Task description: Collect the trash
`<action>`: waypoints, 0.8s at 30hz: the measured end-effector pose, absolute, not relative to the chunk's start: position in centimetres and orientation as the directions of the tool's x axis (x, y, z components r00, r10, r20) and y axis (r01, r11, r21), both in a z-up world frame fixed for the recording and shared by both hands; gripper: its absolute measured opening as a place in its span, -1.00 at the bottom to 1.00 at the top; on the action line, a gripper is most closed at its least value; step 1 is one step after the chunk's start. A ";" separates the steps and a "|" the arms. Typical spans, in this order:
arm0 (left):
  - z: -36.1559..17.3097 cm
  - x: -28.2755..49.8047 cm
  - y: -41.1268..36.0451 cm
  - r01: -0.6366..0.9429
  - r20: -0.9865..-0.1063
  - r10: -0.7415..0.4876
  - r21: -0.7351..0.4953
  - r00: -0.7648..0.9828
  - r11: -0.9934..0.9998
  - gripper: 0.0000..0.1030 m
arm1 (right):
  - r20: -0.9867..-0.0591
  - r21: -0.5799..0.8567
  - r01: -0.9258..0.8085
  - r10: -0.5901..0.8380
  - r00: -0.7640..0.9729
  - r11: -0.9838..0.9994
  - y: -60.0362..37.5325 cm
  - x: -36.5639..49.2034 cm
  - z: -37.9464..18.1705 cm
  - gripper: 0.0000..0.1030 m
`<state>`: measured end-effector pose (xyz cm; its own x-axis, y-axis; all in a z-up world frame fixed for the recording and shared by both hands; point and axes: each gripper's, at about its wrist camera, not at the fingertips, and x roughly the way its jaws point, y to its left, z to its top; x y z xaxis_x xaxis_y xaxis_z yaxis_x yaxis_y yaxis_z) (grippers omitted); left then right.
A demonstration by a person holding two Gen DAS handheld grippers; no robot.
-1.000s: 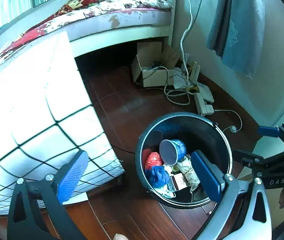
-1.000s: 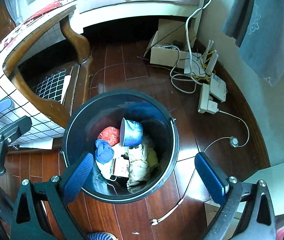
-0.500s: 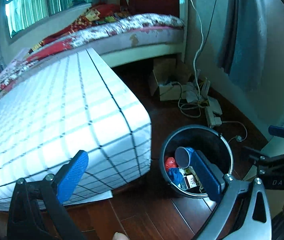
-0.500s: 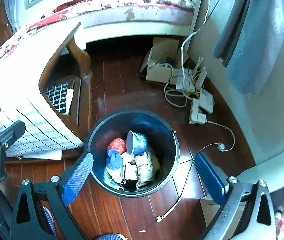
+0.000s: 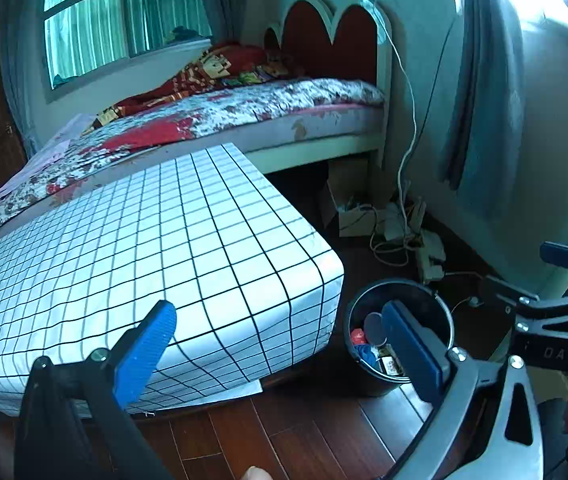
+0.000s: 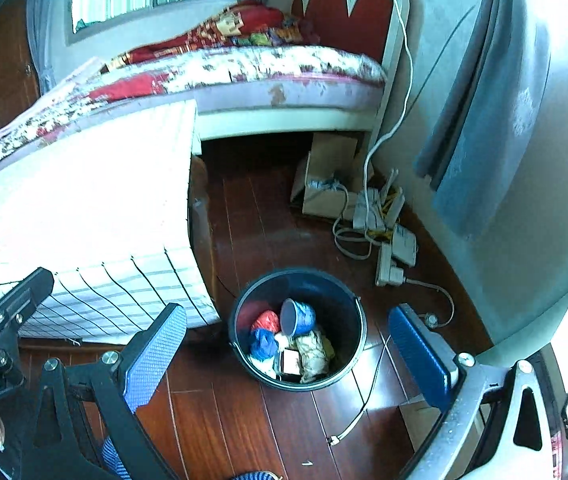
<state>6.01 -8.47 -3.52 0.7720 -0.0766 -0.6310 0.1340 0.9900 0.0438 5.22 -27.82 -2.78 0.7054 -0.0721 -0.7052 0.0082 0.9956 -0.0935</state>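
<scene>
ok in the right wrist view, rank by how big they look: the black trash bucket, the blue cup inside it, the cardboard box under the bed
1. Black trash bucket, clearly largest.
2. Brown cardboard box by the bed; it sits farther from the camera, so its true size is unsure.
3. Blue cup, tipped on the trash, smallest.

The left wrist view looked forward and a little downward from above the wooden floor (image 5: 292,432), facing the bed (image 5: 244,112) and the grid-clothed bench (image 5: 144,248), with the black bin (image 5: 398,332) low at its right. The right wrist view sat higher and tilted more steeply down, the bin (image 6: 298,328) near its centre. Both shared the bin, bench, bed, headboard (image 6: 356,12) and the cables (image 6: 368,220) by the wall; each caught the other tongs at its edge.
</scene>
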 end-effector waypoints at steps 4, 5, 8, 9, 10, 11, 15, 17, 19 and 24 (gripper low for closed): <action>-2.0 5.1 -7.7 0.126 -0.602 -0.083 0.029 0.794 0.992 0.99 | -0.668 -0.109 0.010 -0.081 0.740 0.994 -26.8 4.2 -0.6 0.98; -1.8 4.9 -7.5 0.125 -0.596 -0.085 0.026 0.799 0.992 0.99 | -0.656 -0.118 0.011 -0.086 0.750 0.993 -26.6 3.9 -0.1 0.98; -0.7 4.1 -6.9 0.125 -0.569 -0.094 0.015 0.817 0.992 0.99 | -0.615 -0.129 0.020 -0.096 0.783 0.991 -25.9 2.6 1.8 0.98; -0.4 3.7 -6.8 0.125 -0.562 -0.095 0.013 0.821 0.992 0.99 | -0.605 -0.128 0.022 -0.095 0.790 0.992 -25.7 2.2 2.3 0.98; 0.0 3.4 -6.6 0.124 -0.555 -0.097 0.011 0.826 0.992 0.99 | -0.597 -0.125 0.024 -0.095 0.797 0.992 -25.7 1.8 2.7 0.98; 0.2 3.0 -6.4 0.126 -0.549 -0.100 0.009 0.830 0.992 0.99 | -0.591 -0.124 0.028 -0.096 0.801 0.992 -25.8 1.7 2.9 0.98; 1.5 1.3 -5.8 0.127 -0.515 -0.109 -0.001 0.850 0.992 0.99 | -0.566 -0.113 0.031 -0.090 0.820 0.993 -25.3 0.0 4.3 0.98; 2.0 0.6 -5.6 0.126 -0.503 -0.110 -0.002 0.857 0.992 0.99 | -0.553 -0.111 0.028 -0.085 0.829 0.993 -24.9 -0.7 4.7 0.98; 2.5 0.1 -5.4 0.128 -0.493 -0.114 -0.006 0.862 0.992 0.99 | -0.544 -0.108 0.028 -0.083 0.835 0.994 -24.6 -1.3 5.1 0.98; 3.7 -1.0 -4.7 0.122 -0.455 -0.111 -0.006 0.884 0.993 0.99 | -0.520 -0.100 0.021 -0.070 0.851 0.995 -23.9 -2.3 6.0 0.98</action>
